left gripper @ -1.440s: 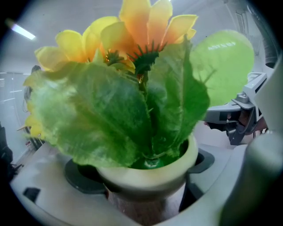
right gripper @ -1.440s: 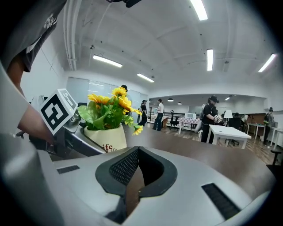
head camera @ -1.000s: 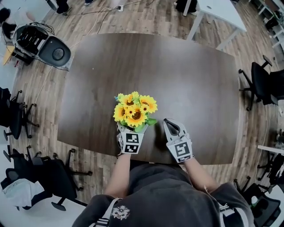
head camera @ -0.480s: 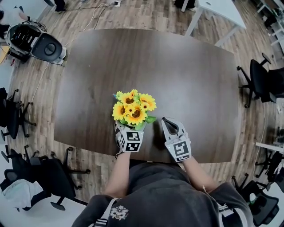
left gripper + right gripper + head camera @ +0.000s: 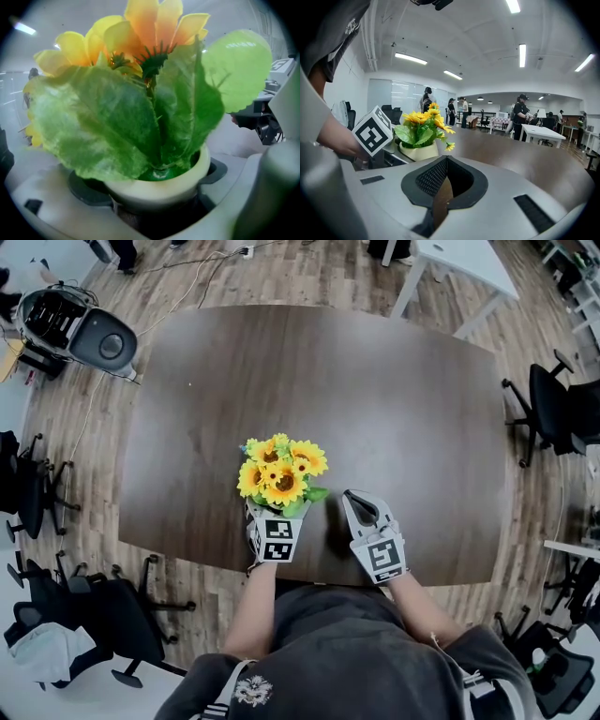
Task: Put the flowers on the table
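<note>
A bunch of yellow sunflowers (image 5: 281, 474) with green leaves stands in a small cream pot (image 5: 159, 185). My left gripper (image 5: 272, 509) is shut on that pot, near the front edge of the dark brown table (image 5: 394, 399). In the left gripper view the leaves (image 5: 140, 117) fill most of the picture. I cannot tell whether the pot rests on the tabletop. My right gripper (image 5: 362, 505) hovers just right of the flowers, shut with nothing in it. In the right gripper view its jaws (image 5: 443, 187) meet, and the pot (image 5: 419, 151) shows to the left.
Black office chairs stand at the left (image 5: 37, 493) and right (image 5: 553, 418) of the table. A white table (image 5: 459, 268) is at the back right, and a grey and black machine (image 5: 80, 329) sits on the wooden floor at the back left. People (image 5: 520, 115) stand far off.
</note>
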### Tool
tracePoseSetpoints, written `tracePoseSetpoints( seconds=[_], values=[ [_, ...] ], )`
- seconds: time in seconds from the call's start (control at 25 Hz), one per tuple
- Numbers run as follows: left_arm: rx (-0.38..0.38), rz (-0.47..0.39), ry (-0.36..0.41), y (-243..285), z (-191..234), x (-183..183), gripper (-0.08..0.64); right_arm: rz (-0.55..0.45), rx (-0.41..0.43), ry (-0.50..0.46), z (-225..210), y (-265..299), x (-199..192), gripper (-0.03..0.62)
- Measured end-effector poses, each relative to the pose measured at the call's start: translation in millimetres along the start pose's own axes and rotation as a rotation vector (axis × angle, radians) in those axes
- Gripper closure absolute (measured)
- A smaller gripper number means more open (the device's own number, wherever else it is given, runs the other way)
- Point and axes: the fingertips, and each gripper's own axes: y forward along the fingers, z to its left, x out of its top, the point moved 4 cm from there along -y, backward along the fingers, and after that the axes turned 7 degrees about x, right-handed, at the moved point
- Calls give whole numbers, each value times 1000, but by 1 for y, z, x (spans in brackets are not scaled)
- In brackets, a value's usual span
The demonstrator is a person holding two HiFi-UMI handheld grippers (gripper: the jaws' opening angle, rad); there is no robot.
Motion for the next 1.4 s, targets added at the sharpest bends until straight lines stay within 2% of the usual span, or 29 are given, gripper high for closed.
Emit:
tracePoseSetpoints(
  seconds=[0.36, 0.52, 0.76, 0.88, 1.04, 1.16, 1.28, 1.4],
  values=[
    [-16, -5, -8, 2, -2, 2, 17, 19, -16, 10, -5, -9, -3, 569],
    [-26, -18, -7, -6, -2, 10, 17, -18, -23, 14, -3, -18, 6, 569],
    [12, -20, 8, -31, -3, 19, 17, -66, -13, 2, -6, -31, 20, 569],
    [18, -19, -15, -47, 0, 13, 17, -68, -11, 4, -2, -30, 24, 569],
    [-11, -57, -62, -71, 6, 6, 19, -96, -28, 10, 10, -25, 31, 569],
    [7, -110, -31, -91, 11, 15, 119, -104, -44, 14, 21, -26, 37, 569],
    [35, -158, 7, -113, 17, 19, 288, -106, -58, 12, 38, -27, 42, 569],
    [63, -219, 10, -137, 28, 25, 450, -126, -75, 9, 61, -31, 49, 569]
  ],
)
